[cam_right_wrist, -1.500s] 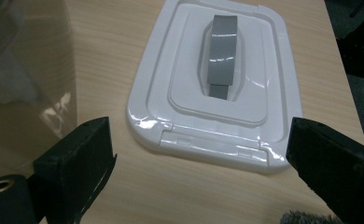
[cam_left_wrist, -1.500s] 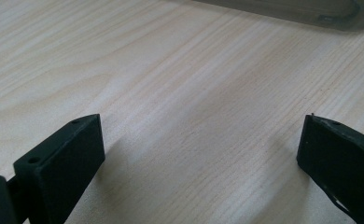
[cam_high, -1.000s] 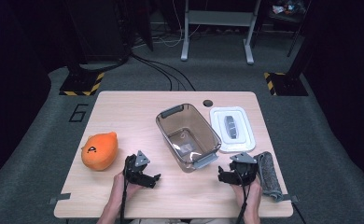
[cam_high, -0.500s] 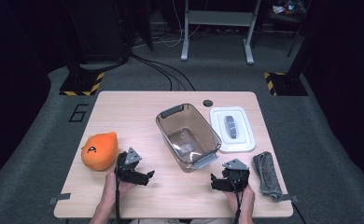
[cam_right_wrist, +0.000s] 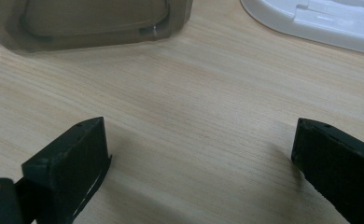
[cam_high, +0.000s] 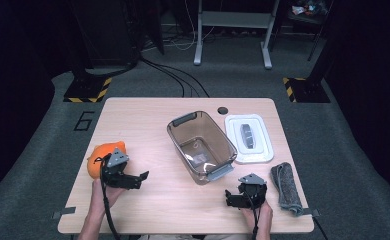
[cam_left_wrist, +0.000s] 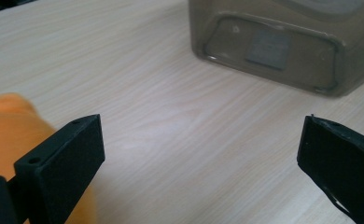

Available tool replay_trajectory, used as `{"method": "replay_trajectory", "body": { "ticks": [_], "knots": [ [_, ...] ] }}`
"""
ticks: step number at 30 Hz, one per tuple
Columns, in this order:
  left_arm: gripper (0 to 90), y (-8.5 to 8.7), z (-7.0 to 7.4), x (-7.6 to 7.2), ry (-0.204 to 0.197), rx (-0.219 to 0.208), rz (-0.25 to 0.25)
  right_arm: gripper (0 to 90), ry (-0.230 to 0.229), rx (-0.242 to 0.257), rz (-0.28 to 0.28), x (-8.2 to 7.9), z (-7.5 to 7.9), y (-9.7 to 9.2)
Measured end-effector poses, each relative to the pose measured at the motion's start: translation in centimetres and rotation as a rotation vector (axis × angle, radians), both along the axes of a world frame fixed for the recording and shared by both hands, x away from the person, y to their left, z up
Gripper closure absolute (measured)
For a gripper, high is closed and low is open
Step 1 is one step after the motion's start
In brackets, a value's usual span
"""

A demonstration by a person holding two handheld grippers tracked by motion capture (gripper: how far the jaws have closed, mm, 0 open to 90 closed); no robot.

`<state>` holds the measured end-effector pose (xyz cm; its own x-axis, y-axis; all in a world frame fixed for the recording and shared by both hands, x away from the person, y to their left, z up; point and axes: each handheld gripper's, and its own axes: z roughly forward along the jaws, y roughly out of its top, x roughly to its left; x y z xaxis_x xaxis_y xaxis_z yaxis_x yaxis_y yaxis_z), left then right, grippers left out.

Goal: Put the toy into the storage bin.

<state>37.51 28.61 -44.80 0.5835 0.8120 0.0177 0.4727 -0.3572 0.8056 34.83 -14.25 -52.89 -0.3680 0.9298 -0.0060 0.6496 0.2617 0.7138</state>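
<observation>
A clear brownish plastic bin (cam_high: 201, 145) with grey handles stands empty at the table's middle. Its white lid (cam_high: 249, 138) lies flat just to its right. An orange soft object (cam_high: 97, 156) rests at the left, and a folded grey cloth (cam_high: 286, 187) lies near the right front corner. My left gripper (cam_high: 141, 178) sits beside the orange object, open, jaws pointing right toward the bin (cam_left_wrist: 283, 42); the orange object (cam_left_wrist: 7, 130) is behind its left jaw. My right gripper (cam_high: 229, 198) is open near the front edge, facing the bin (cam_right_wrist: 96, 18) and lid (cam_right_wrist: 320, 18). Both hold nothing.
The wooden table (cam_high: 148, 125) has a small round cable hole (cam_high: 222, 110) at the back. Bare wood lies between the grippers along the front edge. Dark floor, cables and stand legs surround the table.
My left gripper has shifted left, close against the orange object. The right gripper has moved left and slightly nearer the front edge, away from the grey cloth.
</observation>
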Motion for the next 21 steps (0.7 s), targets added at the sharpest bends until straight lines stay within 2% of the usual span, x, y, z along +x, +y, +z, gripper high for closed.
{"method": "replay_trajectory", "body": {
  "ticks": [1, 3, 4, 6, 12, 16, 21],
  "knots": [
    [0.6, 0.8, 0.5, 0.0, -0.004, -0.016, 0.026, 2.1, 0.004, 0.003, 0.0, 0.0, 0.0, 0.0],
    [0.6, 1.3, 0.8, 0.0, -0.002, -0.02, 0.035, 1.5, 0.003, 0.001, 0.006, 0.1, -0.1, -0.2],
    [0.6, 2.3, 1.3, 0.0, -0.008, -0.023, 0.064, 0.0, 0.009, 0.001, 0.01, 0.2, -0.1, -0.3],
    [0.6, 2.8, 1.6, 0.0, -0.007, -0.032, 0.076, 0.0, 0.006, 0.004, 0.007, 0.3, -0.1, -0.3],
    [0.7, 5.9, 2.8, 0.3, -0.011, -0.059, 0.196, 0.0, 0.001, 0.008, 0.015, 0.3, -0.2, -0.5],
    [0.7, 7.8, 2.8, 0.8, 0.028, -0.066, 0.266, 0.0, -0.002, 0.005, 0.017, 0.3, -0.2, -0.6],
    [0.2, 8.9, 1.7, 1.6, 0.078, -0.078, 0.338, 0.0, -0.002, 0.005, 0.017, 0.3, -0.2, -0.6]
  ]
}}
